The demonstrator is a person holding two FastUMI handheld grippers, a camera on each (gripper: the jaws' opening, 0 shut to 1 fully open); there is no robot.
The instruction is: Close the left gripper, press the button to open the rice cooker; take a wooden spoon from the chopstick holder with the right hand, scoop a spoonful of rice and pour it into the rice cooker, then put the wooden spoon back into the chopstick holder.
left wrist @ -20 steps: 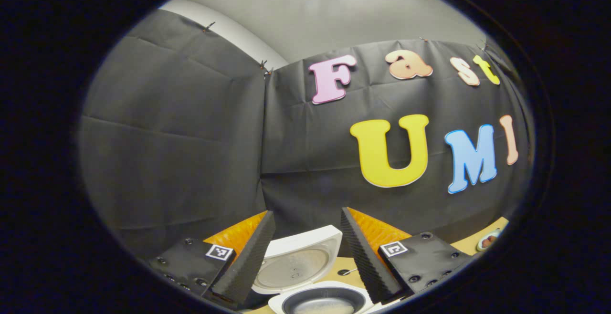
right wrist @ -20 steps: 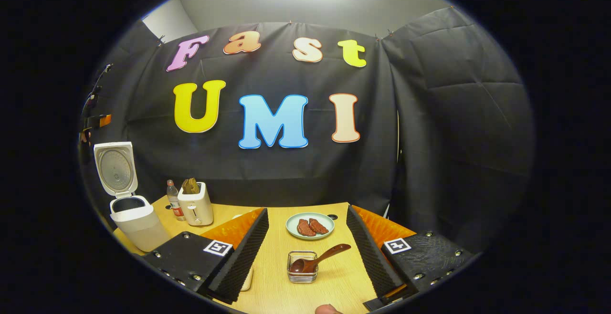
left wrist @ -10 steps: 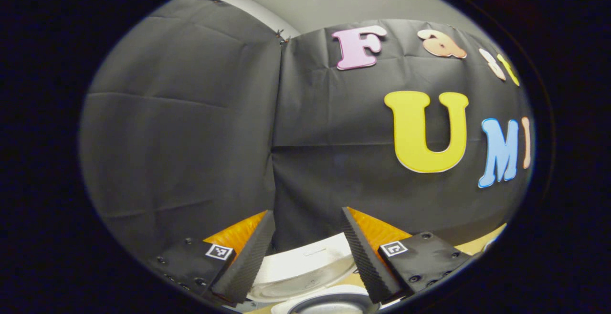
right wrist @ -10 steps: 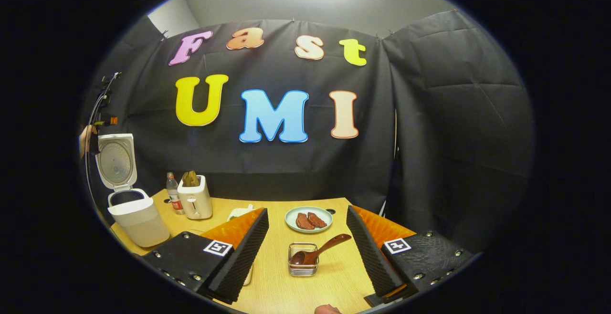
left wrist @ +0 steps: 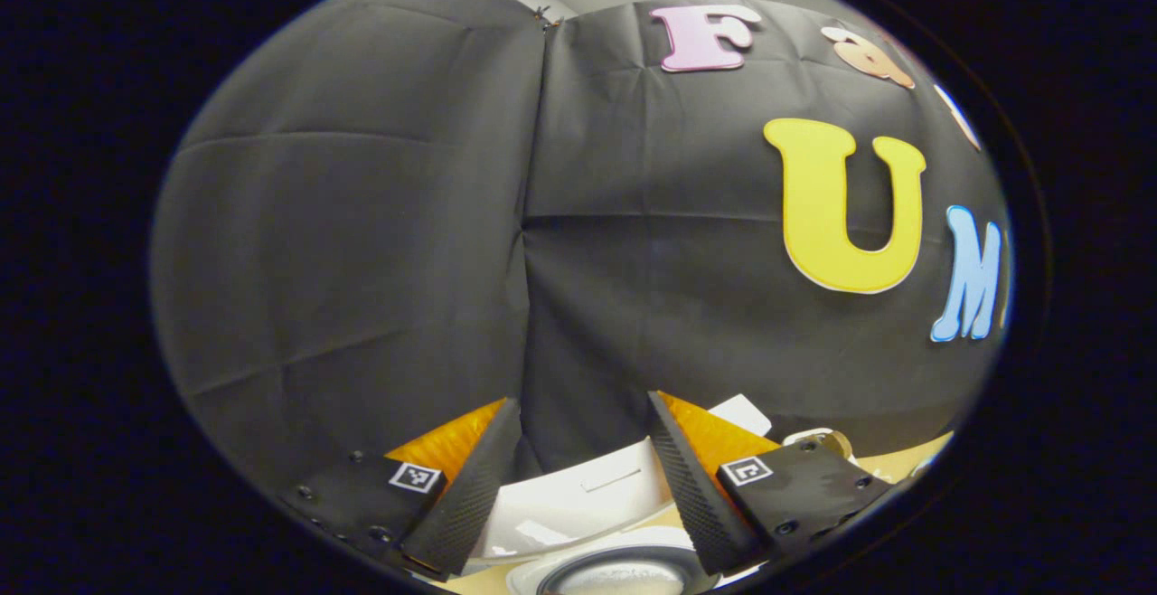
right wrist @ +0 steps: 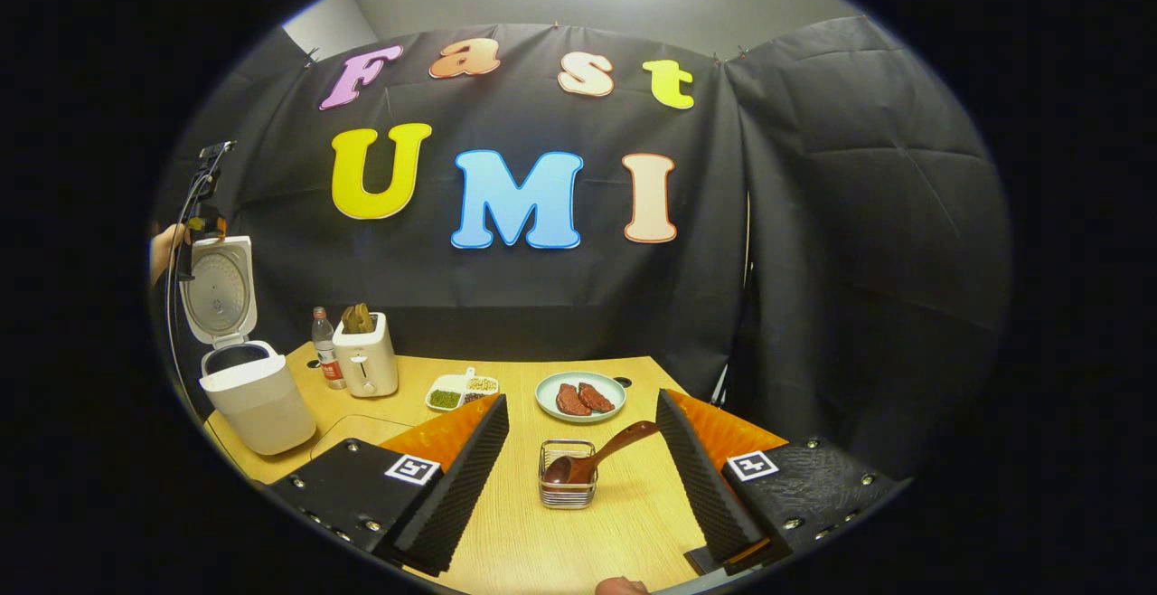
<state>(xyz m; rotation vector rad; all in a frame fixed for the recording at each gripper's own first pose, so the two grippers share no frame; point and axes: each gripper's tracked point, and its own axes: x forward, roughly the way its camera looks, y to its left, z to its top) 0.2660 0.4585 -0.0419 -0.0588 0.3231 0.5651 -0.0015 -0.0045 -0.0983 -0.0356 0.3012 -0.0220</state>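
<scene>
The table carries everything, set against the black cloth wall. The rice cooker stands at the table's far left in the right gripper view, its lid swung up and upright. In the left gripper view that raised lid lies between and just beyond the spread fingers of the left gripper, with the rim of the inner pot below them; the fingers stand wide apart and hold nothing.

Right of the cooker stand a toaster with something brown sticking out of its top, and a small bottle beside it. A divided dish holds green and pale grains in separate compartments. A round plate holds two reddish-brown pieces.

The right gripper hangs over the table, its fingers wide and empty. Between them and a little beyond sits the wire chopstick holder, with the wooden spoon resting in it, bowl down inside, handle slanting up to the right and apart from both fingers.
</scene>
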